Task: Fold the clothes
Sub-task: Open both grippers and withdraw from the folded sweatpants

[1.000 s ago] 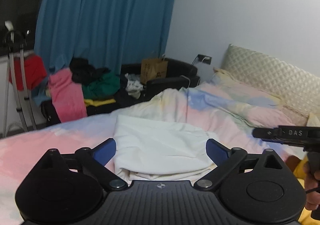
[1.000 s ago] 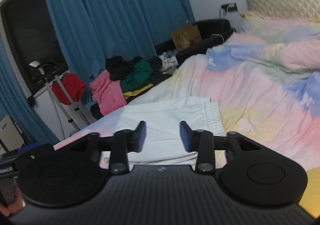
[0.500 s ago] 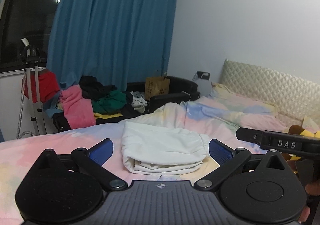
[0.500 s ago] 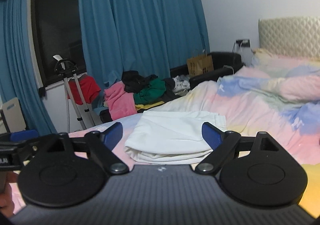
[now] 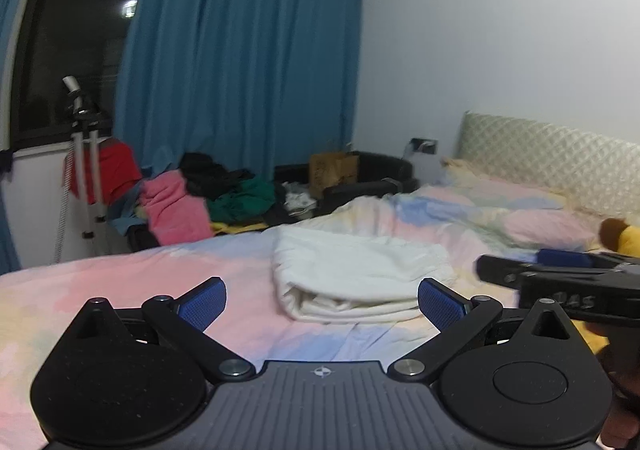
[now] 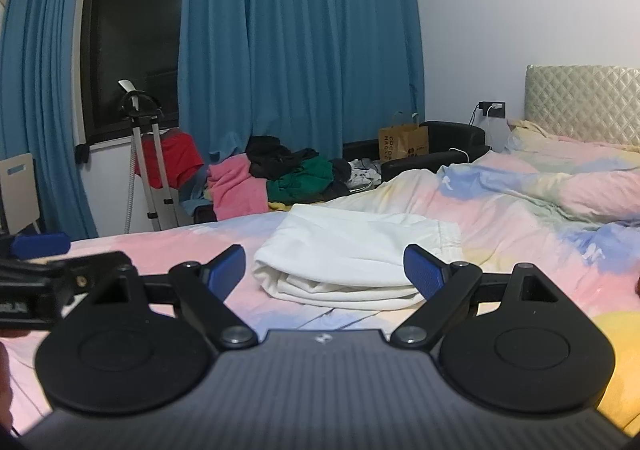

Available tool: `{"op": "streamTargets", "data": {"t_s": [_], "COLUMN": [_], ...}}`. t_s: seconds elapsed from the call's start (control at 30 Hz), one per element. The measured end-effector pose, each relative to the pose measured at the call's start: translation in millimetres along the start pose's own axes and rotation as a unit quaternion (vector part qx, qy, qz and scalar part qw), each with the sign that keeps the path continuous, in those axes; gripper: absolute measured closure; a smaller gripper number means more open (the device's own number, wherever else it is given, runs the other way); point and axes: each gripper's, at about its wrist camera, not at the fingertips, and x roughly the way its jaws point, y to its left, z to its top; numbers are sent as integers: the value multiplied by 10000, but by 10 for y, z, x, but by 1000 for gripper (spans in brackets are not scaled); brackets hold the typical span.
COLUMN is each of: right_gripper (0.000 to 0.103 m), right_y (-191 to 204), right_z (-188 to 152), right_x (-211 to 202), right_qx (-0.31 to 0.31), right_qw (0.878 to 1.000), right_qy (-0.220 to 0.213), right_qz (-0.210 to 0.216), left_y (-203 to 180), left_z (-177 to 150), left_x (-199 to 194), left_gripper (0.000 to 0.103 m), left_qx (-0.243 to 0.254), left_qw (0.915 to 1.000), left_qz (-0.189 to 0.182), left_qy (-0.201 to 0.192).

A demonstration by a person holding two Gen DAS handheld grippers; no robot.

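White folded garment (image 6: 352, 258) lies free on bed (image 6: 520, 218); left tool (image 5: 322, 304) and right tool (image 6: 324, 270) gape empty.

Folded white garment (image 6: 352, 258): soft matt cloth, thick, with a gathered elastic edge, lying mid-bed. Bed cover (image 6: 520, 218): smooth pastel cloth, lightly creased. Left gripper (image 5: 322, 302) and right gripper (image 6: 324, 270): matt black plastic bodies, ribbed grey housing, bright metal pivot pins; fingers (image 5: 202, 302) faced with textured blue pads. Headboard (image 6: 580, 106): quilted, slightly glossy. Curtains (image 6: 300, 42): matt blue cloth. Bag (image 6: 403, 144) beyond the bed's far edge: brown paper.
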Motion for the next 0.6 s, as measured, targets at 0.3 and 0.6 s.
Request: {"op": "streamTargets", "data": {"t_s": [0.3,0.6], "right_gripper": [15,15], "right_y": [81,74], "right_z": [-205,-275], "right_x": [58,38], "right_qx": [-107,-122], "right_qw": [9996,9994], "right_qy": [216,98], "right_qz": [-123,-300], "left_y": [94,116], "left_z": [-91,-96], "left_x": [16,-1], "left_gripper": [0,0], "left_qx": [-76,-44], "left_qw": [9998,9996], "left_qz": [144,220], "left_qy": [136,165]}}
